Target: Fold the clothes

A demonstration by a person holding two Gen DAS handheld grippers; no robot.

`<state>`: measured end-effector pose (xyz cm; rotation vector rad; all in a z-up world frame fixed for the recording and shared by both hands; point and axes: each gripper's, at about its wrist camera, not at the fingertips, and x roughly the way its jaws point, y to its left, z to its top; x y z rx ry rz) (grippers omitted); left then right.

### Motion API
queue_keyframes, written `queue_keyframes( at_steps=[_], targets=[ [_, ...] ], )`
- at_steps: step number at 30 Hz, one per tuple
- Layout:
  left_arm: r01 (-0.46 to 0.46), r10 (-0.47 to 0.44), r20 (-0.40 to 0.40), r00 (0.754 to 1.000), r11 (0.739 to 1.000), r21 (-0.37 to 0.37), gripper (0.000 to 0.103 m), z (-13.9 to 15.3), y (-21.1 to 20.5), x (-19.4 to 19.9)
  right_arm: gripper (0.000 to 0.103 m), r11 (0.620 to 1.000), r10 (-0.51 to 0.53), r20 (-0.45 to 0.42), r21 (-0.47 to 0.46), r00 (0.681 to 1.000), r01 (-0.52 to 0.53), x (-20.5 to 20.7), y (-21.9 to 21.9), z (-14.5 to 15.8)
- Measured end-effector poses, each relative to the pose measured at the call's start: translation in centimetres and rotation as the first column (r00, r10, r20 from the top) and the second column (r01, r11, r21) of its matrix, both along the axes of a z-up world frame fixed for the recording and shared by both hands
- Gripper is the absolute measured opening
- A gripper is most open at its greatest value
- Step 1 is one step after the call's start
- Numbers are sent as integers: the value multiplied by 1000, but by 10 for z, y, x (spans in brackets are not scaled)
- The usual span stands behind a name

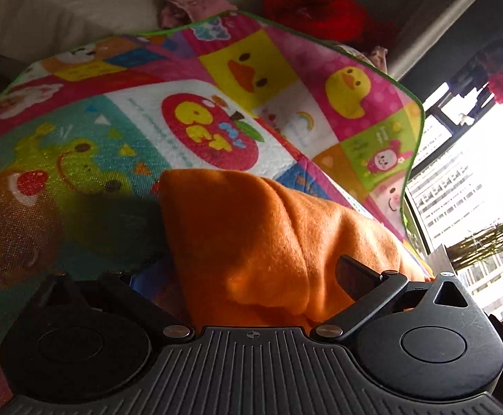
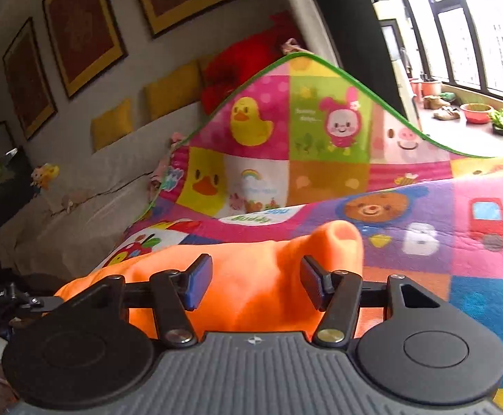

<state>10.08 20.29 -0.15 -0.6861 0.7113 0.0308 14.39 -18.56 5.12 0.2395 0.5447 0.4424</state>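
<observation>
An orange fleece garment [image 1: 268,242] lies bunched on a colourful play mat [image 1: 217,121]. In the left wrist view my left gripper [image 1: 206,282] stands wide open over the garment's near end. Its right finger [image 1: 351,276] rests against the cloth and its left finger sits clear of it over the mat. In the right wrist view the orange garment [image 2: 251,297] lies under and between the fingers of my right gripper [image 2: 255,283]. These jaws stand about half apart, and the blue pad [image 2: 198,283] shows bare, not pressed into the cloth. A fold of the garment rises just beyond the right finger.
The play mat [image 2: 424,242] curls up at its far green-edged side against a beige sofa [image 2: 78,214]. A red cushion [image 1: 313,3] and a pink garment [image 1: 196,0] lie on the sofa. Windows [image 2: 476,34] with plant pots [image 2: 476,112] on the sill stand at the right.
</observation>
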Motion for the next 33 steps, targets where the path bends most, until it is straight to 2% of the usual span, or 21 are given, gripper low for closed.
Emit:
queue_keyframes(
  at_steps=[2,4,5,6,7,10,14,16,18,19,21,23,26,30,32,33],
  targets=[
    [3,-2,-15,1000,1000,14,103,-4,-7,14,58,999,29,-48,-30,998,-31,10,20,-13],
    [6,-6,-11,1000,998,63,102,-5,-17,24,63,997,33,-91,-61,995,-38,17,33,-30],
    [12,-11,-7,1000,996,90,100,-4,-21,27,65,997,28,-76,-71,997,-34,15,35,-35],
    [22,-22,-1,1000,993,113,93,-2,-25,30,67,996,27,-62,-84,998,-32,13,38,-38],
    [36,-37,7,999,991,131,79,-1,-28,31,67,994,29,-49,-103,998,-34,9,39,-38],
    [67,-73,25,997,979,190,68,4,-37,35,68,984,55,13,-171,998,-52,-4,45,-30],
    [78,-87,32,996,973,215,65,6,-40,36,69,954,111,154,-294,982,-61,-24,61,-16],
    [82,-92,32,995,972,221,63,7,-40,35,75,937,161,197,-338,967,-87,-33,72,-12],
    [90,-100,36,994,974,206,59,9,-36,35,83,899,260,239,-412,936,-145,-48,91,-10],
    [95,-104,39,994,976,196,56,11,-34,34,85,866,323,264,-469,909,-171,-58,105,-11],
    [106,-114,46,992,982,155,52,13,-27,35,88,770,459,300,-604,836,-206,-80,138,-18],
    [119,-125,53,991,987,105,50,13,-17,36,91,675,566,296,-702,769,-226,-95,169,-28],
    [139,-143,57,988,988,63,48,11,-8,34,93,578,653,267,-780,708,-240,-102,210,-41],
    [160,-162,66,985,987,34,46,8,-2,32,96,489,696,229,-845,680,-216,-95,255,-55],
    [169,-170,72,983,985,29,45,11,-1,32,96,473,689,218,-857,691,-202,-86,271,-60],
    [173,-175,76,982,984,31,43,13,0,32,92,481,672,216,-854,708,-196,-81,276,-61]
  ],
)
